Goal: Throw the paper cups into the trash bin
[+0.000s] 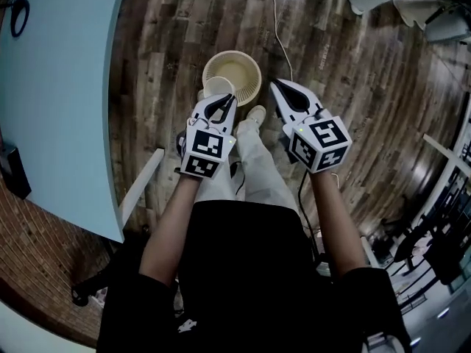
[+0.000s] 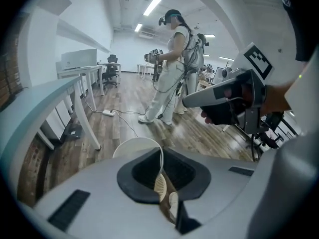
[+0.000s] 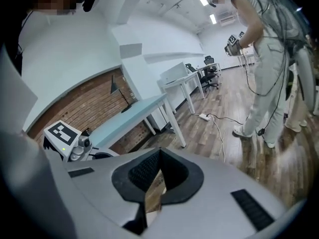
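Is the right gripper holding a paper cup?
No, the right gripper has its jaws together with nothing between them; the left gripper pinches the paper cup.

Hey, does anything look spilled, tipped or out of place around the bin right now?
Nothing is spilled. The paper cup is pinched by its rim in the jaws of the left gripper over the trash bin. A cable trails across the floor beside it.

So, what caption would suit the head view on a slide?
Person's left gripper pinches a paper cup by its rim at the trash bin; right gripper shut, empty.
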